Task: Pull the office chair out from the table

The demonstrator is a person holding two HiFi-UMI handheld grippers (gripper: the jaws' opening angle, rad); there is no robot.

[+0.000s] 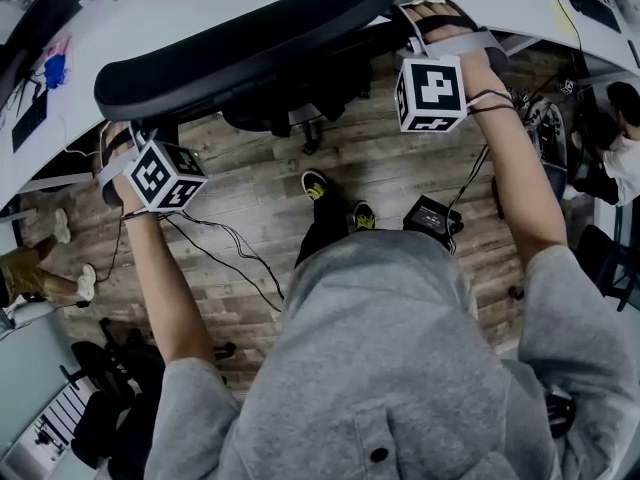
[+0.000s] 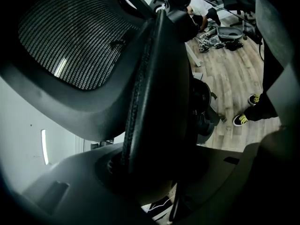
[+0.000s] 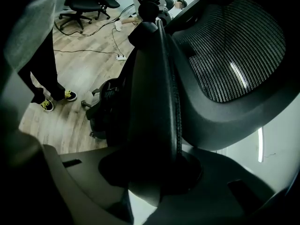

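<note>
The black office chair's backrest (image 1: pixel 240 48) runs across the top of the head view, pushed in under the white table (image 1: pixel 140 13). My left gripper (image 1: pixel 120 138) sits at the backrest's left end and my right gripper (image 1: pixel 445 23) at its right end; their tips are hidden by it. In the left gripper view the backrest's thick side edge (image 2: pixel 154 93) stands between the jaws of the left gripper (image 2: pixel 150 172), filling the gap, with the mesh (image 2: pixel 79 36) to its left. The right gripper view mirrors this: the edge (image 3: pixel 150 97) fills the right gripper (image 3: pixel 157 172).
My feet in black and yellow shoes (image 1: pixel 316 184) stand on the wooden floor behind the chair. A black box (image 1: pixel 432 218) and cables (image 1: pixel 225 248) lie there. Another person's legs (image 1: pixel 40 268) are at the left, someone sits at the right (image 1: pixel 622 148), more chairs (image 1: pixel 110 388) at bottom left.
</note>
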